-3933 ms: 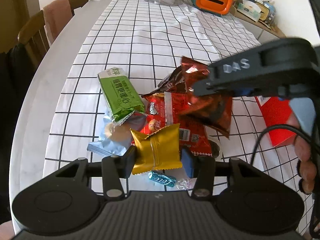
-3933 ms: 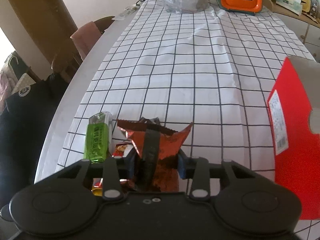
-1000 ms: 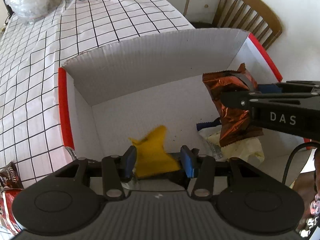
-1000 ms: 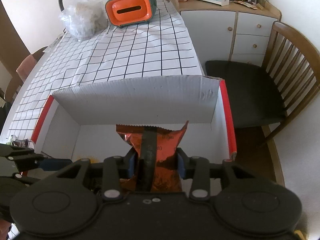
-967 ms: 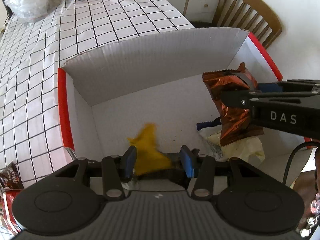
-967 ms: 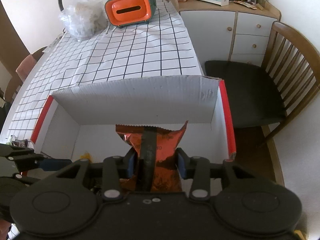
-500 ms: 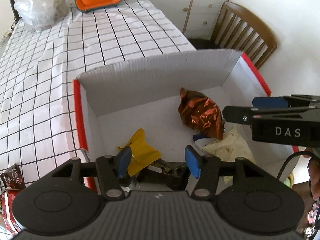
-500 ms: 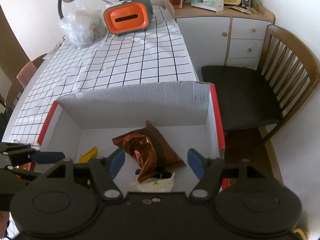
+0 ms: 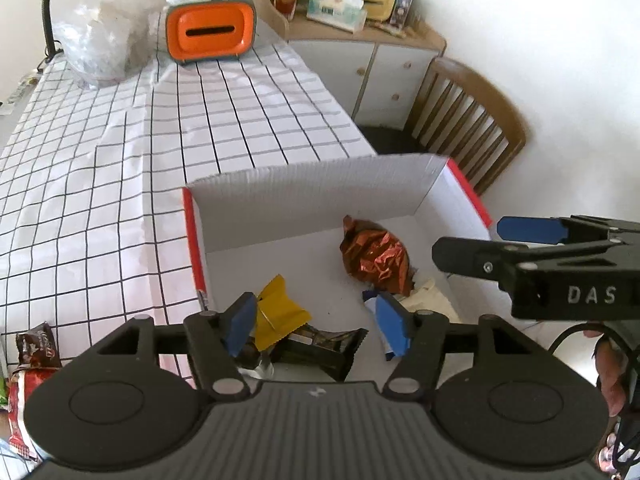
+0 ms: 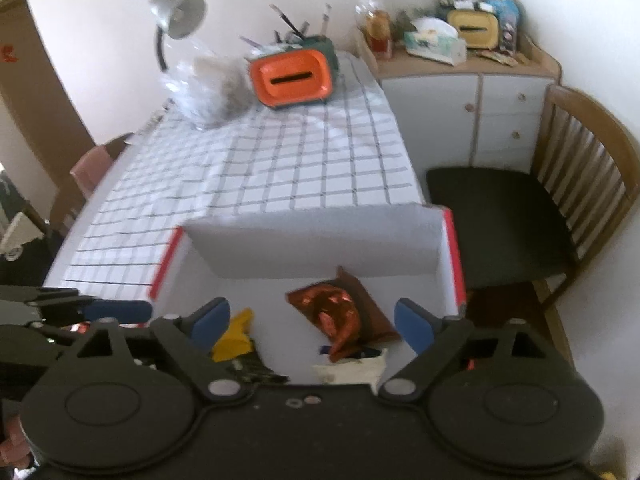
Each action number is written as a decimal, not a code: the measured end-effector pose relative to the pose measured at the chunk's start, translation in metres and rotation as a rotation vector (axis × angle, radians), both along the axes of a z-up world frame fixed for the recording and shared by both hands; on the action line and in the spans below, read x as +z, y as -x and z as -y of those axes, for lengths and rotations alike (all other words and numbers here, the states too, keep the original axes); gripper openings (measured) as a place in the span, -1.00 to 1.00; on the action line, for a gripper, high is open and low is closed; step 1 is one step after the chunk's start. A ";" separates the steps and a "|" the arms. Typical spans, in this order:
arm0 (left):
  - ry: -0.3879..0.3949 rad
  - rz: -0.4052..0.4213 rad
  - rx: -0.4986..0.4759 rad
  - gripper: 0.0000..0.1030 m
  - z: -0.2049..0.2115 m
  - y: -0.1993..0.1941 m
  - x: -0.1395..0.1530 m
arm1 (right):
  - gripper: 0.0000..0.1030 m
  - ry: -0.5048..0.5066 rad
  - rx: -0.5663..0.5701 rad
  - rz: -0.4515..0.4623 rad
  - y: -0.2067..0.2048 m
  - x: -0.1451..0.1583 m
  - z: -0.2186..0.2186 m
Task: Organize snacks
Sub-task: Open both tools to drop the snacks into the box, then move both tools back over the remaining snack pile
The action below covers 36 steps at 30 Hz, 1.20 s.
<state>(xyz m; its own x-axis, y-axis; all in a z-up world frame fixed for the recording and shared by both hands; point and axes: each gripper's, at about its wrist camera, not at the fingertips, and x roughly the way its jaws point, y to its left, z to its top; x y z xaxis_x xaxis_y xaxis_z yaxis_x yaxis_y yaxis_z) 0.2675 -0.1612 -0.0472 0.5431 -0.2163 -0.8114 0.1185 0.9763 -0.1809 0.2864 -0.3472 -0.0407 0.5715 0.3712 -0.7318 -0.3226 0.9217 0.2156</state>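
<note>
Both snacks have just been let go into the white box [image 9: 320,196] with red edges: the yellow packet [image 9: 278,310] lies on its floor by the near left wall, the copper foil bag [image 9: 374,258] further right, on other wrappers. The left gripper [image 9: 316,322] and the right gripper [image 10: 312,322] have just been opening their fingers — both now stand wide, nothing between them. The drop step looks done; next likely comes a swing back to the leftover packets [image 9: 34,354] on the table [image 9: 120,160] — left of the box, outside it.
</note>
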 end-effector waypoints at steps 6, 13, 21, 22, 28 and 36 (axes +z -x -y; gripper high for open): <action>0.007 0.065 0.024 0.33 -0.013 0.023 0.018 | 0.91 -0.037 0.021 0.030 0.018 0.018 -0.009; 0.005 0.124 0.079 0.40 -0.041 0.052 0.029 | 0.98 -0.064 0.058 0.059 0.038 0.031 -0.028; -0.007 0.163 0.158 0.55 -0.093 0.083 0.033 | 0.99 -0.122 0.122 0.089 0.056 0.039 -0.061; -0.012 0.168 0.169 0.55 -0.100 0.087 0.033 | 0.99 -0.125 0.128 0.086 0.058 0.039 -0.066; -0.001 0.165 0.235 0.55 -0.147 0.105 0.030 | 0.99 -0.153 0.153 0.072 0.067 0.037 -0.103; 0.002 0.140 0.309 0.55 -0.216 0.123 0.025 | 1.00 -0.131 0.182 0.030 0.076 0.025 -0.158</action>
<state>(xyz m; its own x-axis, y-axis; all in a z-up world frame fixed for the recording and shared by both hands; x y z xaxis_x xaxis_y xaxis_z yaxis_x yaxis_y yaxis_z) 0.1443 0.0544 -0.0218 0.6896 -0.0259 -0.7237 -0.1586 0.9697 -0.1859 0.2108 -0.1890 -0.0159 0.5070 0.5612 -0.6543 -0.4893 0.8122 0.3176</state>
